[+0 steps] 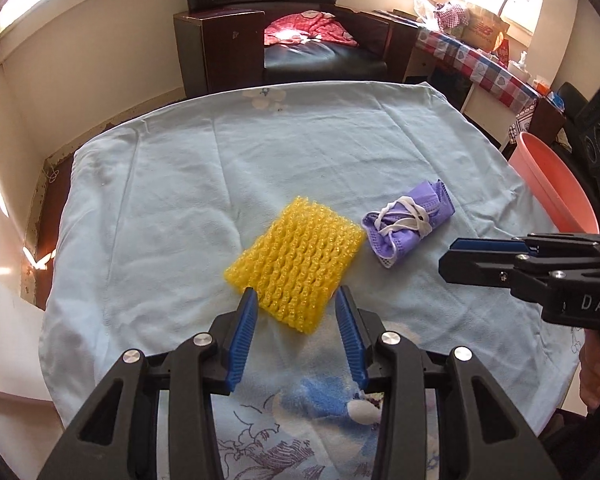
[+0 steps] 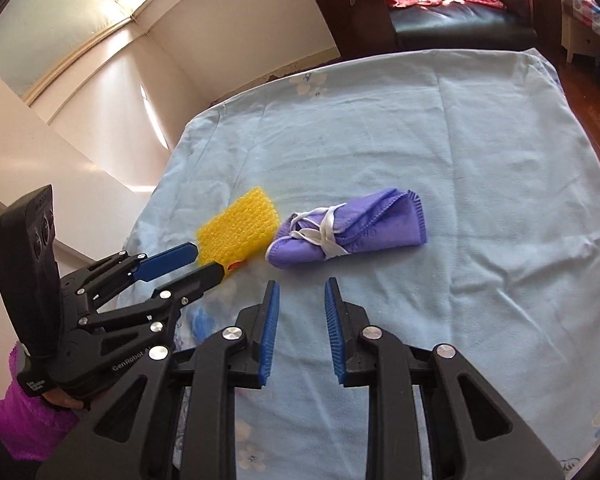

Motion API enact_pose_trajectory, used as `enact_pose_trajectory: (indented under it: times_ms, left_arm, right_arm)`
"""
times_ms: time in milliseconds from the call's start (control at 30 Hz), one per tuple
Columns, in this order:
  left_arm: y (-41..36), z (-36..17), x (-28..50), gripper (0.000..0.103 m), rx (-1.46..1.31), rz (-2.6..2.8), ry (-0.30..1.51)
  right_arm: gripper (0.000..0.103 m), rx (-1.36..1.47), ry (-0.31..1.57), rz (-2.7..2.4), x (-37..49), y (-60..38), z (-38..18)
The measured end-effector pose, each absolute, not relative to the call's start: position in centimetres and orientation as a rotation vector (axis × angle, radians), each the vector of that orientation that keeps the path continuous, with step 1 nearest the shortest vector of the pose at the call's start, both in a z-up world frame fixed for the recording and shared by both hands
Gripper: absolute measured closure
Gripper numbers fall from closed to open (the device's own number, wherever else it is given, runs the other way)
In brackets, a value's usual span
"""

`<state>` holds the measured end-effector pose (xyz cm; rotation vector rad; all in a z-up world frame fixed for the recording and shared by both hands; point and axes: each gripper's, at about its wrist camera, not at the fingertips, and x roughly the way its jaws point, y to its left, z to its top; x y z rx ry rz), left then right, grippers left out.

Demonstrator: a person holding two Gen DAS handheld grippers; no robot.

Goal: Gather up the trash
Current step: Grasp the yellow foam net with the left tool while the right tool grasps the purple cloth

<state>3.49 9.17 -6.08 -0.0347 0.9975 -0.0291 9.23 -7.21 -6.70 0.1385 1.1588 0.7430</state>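
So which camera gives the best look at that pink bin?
Only the left wrist view shows the pink bin, off the table's right edge, partly hidden behind the right gripper. The right wrist view shows nothing of it.

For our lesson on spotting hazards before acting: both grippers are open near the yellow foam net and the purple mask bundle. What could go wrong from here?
1. The left gripper straddles only the corner of the yellow foam fruit net; the soft mesh may slip out.
2. Closing low could pinch the wrinkled blue tablecloth too.
3. The right gripper may snag a white strap on the purple face mask bundle and unroll it.
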Motion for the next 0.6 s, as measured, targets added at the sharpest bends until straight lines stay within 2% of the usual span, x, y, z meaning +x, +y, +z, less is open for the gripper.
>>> enact_pose_trajectory:
  times_ms: [233,300,333,367,400,500,600]
  left_arm:
    - [9.4,-7.2,4.2,0.062,-0.007,-0.047,1.003]
    - [9.4,-7.2,4.3,0.063,-0.008,-0.048,0.997]
    - [9.4,-7.2,4.2,0.067,-0.007,-0.048,0.991]
    - [9.4,-7.2,4.2,0.078,-0.008,-0.047,0.987]
    - [9.5,-7.2,4.2,0.082,-0.013,-0.045,0.985]
    - [10.2,-6.9,4.2,0.091,-0.071,-0.052,0.976]
    - [10.6,-6.6,3.9,0.093,-0.105,-0.042,0.959]
  right_arm:
    - [0.079,0.208,1.197,0.707,11.9,-6.9,-8.1]
    - [0.072,0.213,1.184,0.694,12.7,-6.8,-8.1]
    - [0.069,0.214,1.176,0.689,13.2,-6.7,-8.1]
    - [0.069,0.217,1.171,0.690,13.7,-6.5,-8.0]
    - [0.067,0.220,1.165,0.695,14.2,-6.3,-7.8]
    - [0.063,0.202,1.128,0.694,15.6,-5.4,-6.9]
    - [0.063,0.179,1.108,0.686,16.9,-4.5,-6.4]
